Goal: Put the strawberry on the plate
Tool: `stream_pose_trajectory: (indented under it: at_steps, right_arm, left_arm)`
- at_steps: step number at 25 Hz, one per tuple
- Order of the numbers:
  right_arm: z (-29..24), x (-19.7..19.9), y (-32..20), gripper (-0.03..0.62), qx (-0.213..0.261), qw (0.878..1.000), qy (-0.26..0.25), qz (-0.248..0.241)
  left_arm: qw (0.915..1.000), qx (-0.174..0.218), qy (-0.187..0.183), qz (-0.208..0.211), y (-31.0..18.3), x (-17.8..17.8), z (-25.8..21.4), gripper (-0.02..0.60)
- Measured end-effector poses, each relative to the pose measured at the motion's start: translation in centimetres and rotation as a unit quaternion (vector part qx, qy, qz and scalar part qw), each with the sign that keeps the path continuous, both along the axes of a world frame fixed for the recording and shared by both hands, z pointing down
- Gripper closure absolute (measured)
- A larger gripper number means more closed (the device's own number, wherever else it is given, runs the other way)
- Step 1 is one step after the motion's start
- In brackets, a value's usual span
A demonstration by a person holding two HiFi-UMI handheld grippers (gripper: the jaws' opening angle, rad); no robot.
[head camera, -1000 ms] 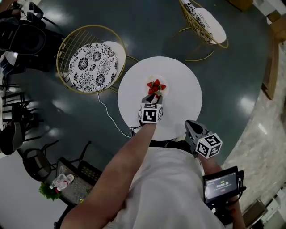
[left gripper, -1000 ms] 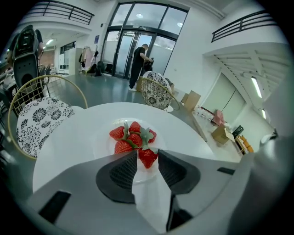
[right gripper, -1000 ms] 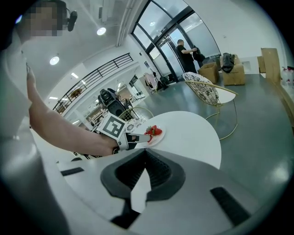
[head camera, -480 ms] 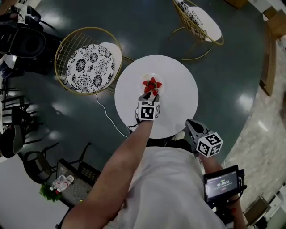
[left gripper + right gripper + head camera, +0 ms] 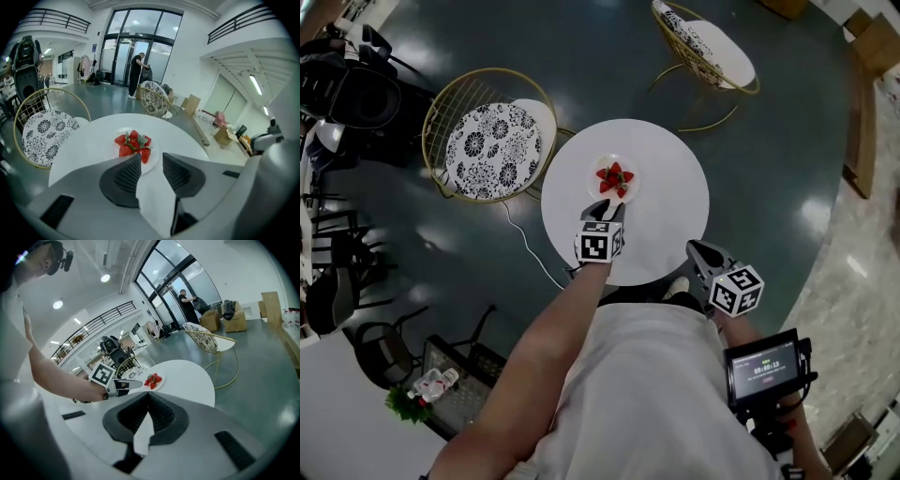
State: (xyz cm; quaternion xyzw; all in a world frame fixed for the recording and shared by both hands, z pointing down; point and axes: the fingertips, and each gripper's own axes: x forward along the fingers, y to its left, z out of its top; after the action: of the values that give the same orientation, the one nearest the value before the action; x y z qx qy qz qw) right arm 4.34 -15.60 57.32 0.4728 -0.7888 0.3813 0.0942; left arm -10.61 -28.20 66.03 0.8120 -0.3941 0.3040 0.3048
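Several red strawberries [image 5: 614, 178] lie heaped on a small white plate [image 5: 629, 190] on the round white table [image 5: 666, 220]. My left gripper [image 5: 608, 207] hovers just short of the plate on my side, open, its jaws having just been opening with nothing between them. In the left gripper view the strawberries [image 5: 133, 144] and plate [image 5: 111, 149] lie beyond the spread left gripper [image 5: 151, 158]. My right gripper [image 5: 698, 249] hangs off the table's near right edge, shut and empty. The right gripper view shows the right gripper [image 5: 147, 395], the strawberries [image 5: 153, 379] and the left gripper [image 5: 125, 386].
A gold wire chair with a patterned cushion [image 5: 492, 139] stands left of the table, and another chair [image 5: 705, 42] far right. A white cable [image 5: 525, 246] runs across the dark floor. A person [image 5: 138, 75] stands by the glass doors.
The left gripper has drawn back from the plate toward me and lifted, its jaws wider apart. The strawberries stay on the plate. The right gripper has hardly moved.
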Motion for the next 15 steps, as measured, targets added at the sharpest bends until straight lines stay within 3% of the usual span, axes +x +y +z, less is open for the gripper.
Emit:
stream_pose_trajectory:
  at_steps: [4, 11, 15]
  right_arm:
    - [-1.2, 0.0, -0.8, 0.588, 0.02, 1.0, -0.003, -0.009]
    - [-2.9, -1.2, -2.0, 0.588, 0.051, 0.998, -0.012, -0.039]
    - [-3.7, -2.0, -2.4, 0.588, 0.072, 0.995, -0.016, -0.062]
  left_arm:
    - [0.9991, 0.018, 0.038, -0.011, 1.2, -1.0, -3.1, 0.437]
    - [0.9956, 0.074, 0.057, 0.005, 4.3, -2.8, -7.5, 0.443]
    - [0.9932, 0.099, 0.061, 0.0, 5.8, -3.5, -8.6, 0.532]
